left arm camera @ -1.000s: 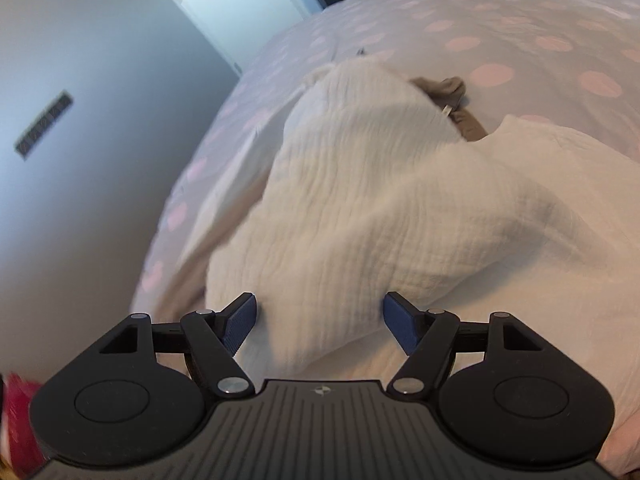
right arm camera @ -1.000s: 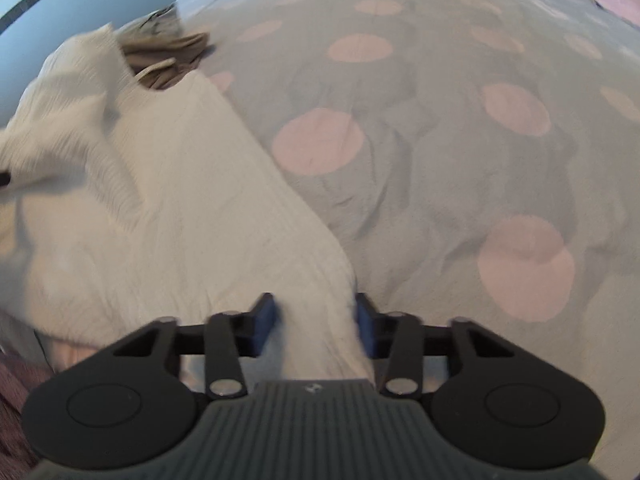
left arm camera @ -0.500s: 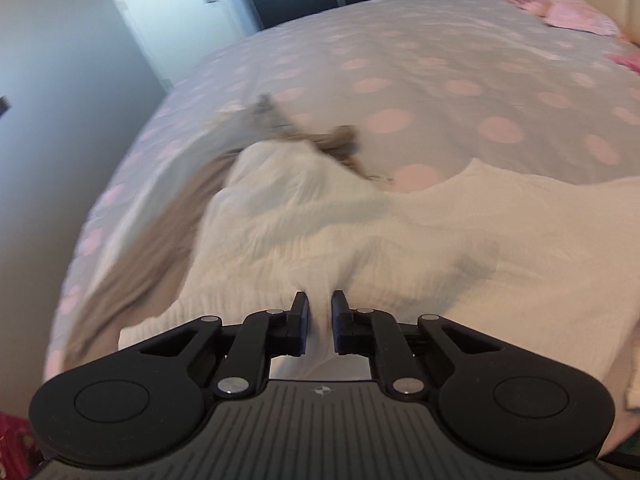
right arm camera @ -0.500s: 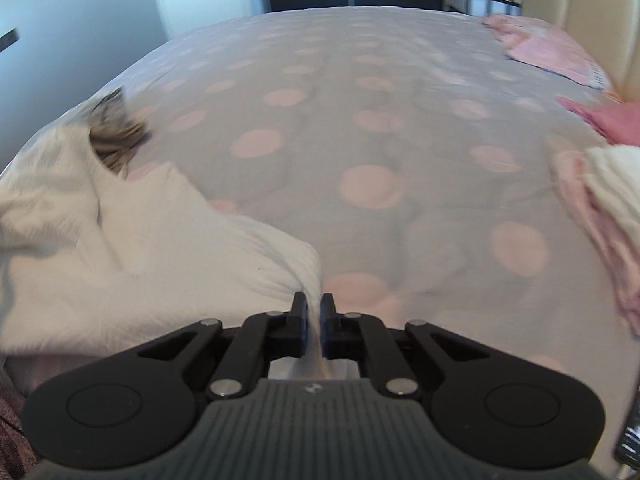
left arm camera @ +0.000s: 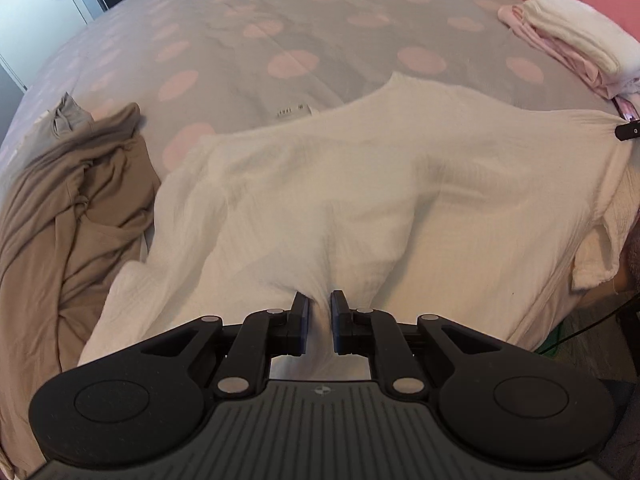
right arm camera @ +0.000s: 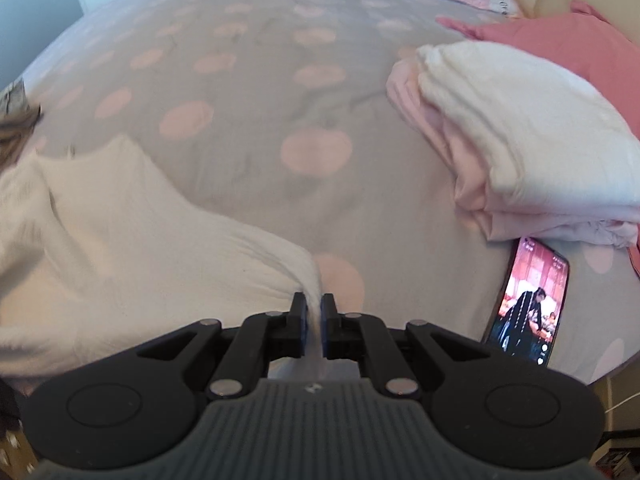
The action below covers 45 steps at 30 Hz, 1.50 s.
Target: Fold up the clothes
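Both tongs are closed on cloth: the left tongs (left arm camera: 319, 312) pinch a bunched fold at the near edge of the cream garment (left arm camera: 360, 192), and the right tongs (right arm camera: 313, 316) clamp a corner of the same garment (right arm camera: 120, 232) drawn to a point. It lies spread on the grey bed cover (left arm camera: 320, 20) with pink dots, its long axis running left to right across the left view, notched far edge pointing away. To its left, a rumpled tan garment (left arm camera: 72, 208) touches it. At far right, a folded stack (right arm camera: 520, 136) sits, white on pink. Just beside the stack, a lit phone (right arm camera: 528, 300) shows video. Beyond the cream garment, a small label (left arm camera: 294, 111) bears unreadable print.
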Each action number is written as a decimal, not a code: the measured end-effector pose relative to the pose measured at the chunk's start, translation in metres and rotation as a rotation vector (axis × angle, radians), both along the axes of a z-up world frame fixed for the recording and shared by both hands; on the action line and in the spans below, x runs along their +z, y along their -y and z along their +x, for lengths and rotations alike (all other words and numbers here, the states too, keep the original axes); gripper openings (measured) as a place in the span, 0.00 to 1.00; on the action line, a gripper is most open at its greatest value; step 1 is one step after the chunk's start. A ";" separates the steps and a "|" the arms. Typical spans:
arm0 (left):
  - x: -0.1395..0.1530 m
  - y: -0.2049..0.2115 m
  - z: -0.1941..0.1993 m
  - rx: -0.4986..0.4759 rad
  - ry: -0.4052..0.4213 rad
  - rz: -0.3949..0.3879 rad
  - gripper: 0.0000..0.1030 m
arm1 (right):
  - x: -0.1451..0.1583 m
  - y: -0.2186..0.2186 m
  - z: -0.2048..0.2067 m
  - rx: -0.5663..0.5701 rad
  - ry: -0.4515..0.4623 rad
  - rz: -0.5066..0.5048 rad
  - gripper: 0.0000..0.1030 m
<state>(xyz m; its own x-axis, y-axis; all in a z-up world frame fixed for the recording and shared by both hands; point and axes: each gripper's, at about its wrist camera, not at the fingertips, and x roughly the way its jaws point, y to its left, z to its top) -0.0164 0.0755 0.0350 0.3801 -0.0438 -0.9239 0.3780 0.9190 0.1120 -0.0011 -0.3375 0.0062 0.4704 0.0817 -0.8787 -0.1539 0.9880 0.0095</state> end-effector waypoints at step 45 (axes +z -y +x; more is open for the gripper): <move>-0.057 -0.058 0.143 0.049 0.133 0.043 0.12 | -0.022 -0.165 0.119 0.414 0.095 0.194 0.57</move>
<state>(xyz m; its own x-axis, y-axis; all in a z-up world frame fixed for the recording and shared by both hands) 0.1267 0.1331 -0.0218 0.5000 0.0165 -0.8658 0.3119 0.9293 0.1978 0.1182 -0.1724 -0.0156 0.4413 0.4379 -0.7833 -0.5439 0.8248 0.1546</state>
